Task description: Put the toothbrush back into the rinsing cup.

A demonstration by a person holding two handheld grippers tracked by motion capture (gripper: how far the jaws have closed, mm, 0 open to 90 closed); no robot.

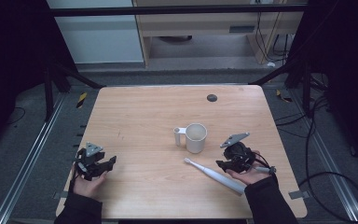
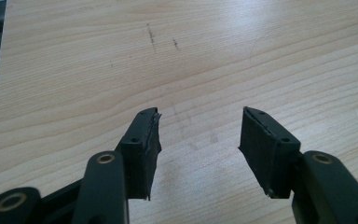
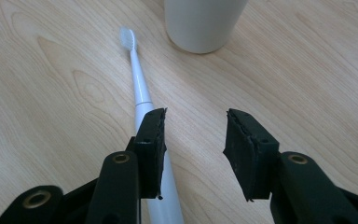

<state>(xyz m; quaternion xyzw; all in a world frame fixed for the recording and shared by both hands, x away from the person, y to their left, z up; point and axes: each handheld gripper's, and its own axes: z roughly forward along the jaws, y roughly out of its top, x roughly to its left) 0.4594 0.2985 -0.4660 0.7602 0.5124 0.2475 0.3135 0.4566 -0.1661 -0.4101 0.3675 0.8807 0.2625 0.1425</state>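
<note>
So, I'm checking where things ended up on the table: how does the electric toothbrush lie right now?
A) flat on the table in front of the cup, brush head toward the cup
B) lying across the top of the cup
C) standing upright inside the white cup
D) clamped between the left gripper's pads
A: the toothbrush lies flat on the wooden table, its brush head pointing toward the white cup, and the right gripper stands open with nothing between its pads.

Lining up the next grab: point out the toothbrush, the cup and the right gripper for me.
toothbrush (image 3: 141, 88): right gripper view, on its white neck below the bristles.
cup (image 1: 196, 138): high view, on its outer wall.
right gripper (image 3: 193, 140): right gripper view, midway between its fingertips.
</note>
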